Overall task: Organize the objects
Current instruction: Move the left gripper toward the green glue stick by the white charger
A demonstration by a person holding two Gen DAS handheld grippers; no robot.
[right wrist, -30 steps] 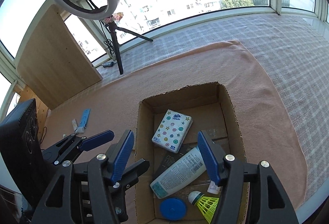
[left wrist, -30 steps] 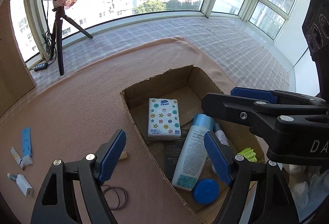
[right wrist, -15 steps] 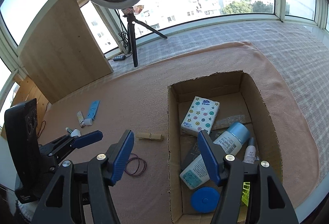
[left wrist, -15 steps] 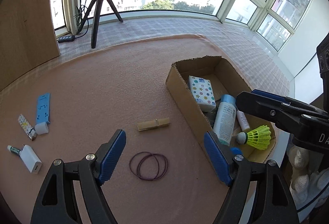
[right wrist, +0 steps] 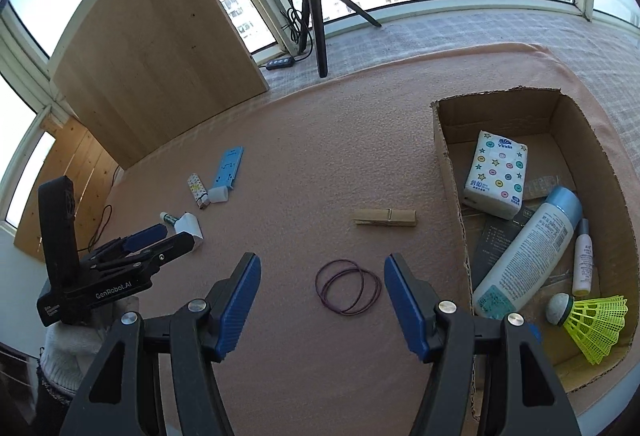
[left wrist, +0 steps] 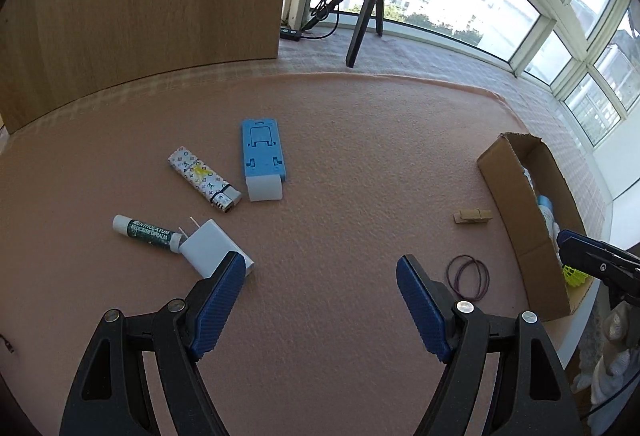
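Note:
My left gripper (left wrist: 320, 276) is open and empty above the pink mat, its left finger just in front of a white charger (left wrist: 212, 250). Beyond lie a lip balm tube (left wrist: 146, 230), a patterned lighter (left wrist: 204, 180) and a blue phone stand (left wrist: 262, 160). My right gripper (right wrist: 320, 286) is open, with purple rubber bands (right wrist: 348, 287) on the mat between its fingers. A wooden clothespin (right wrist: 385, 217) lies further off. The cardboard box (right wrist: 452, 172) at the right holds a tissue pack (right wrist: 496, 174), a lotion bottle (right wrist: 528, 256), a small spray bottle (right wrist: 583, 262) and a yellow shuttlecock (right wrist: 592, 322).
A ring light on a black tripod (right wrist: 316, 16) stands at the back with a power strip (right wrist: 280, 62) beside it. A wooden board (right wrist: 156, 44) leans against the window at the back left. A gloved hand (right wrist: 68, 352) holds the left gripper. Windows ring the far side.
My left gripper has swung left, away from the box, to the small items on the mat. My right gripper has also shifted left, off the box and over the rubber bands.

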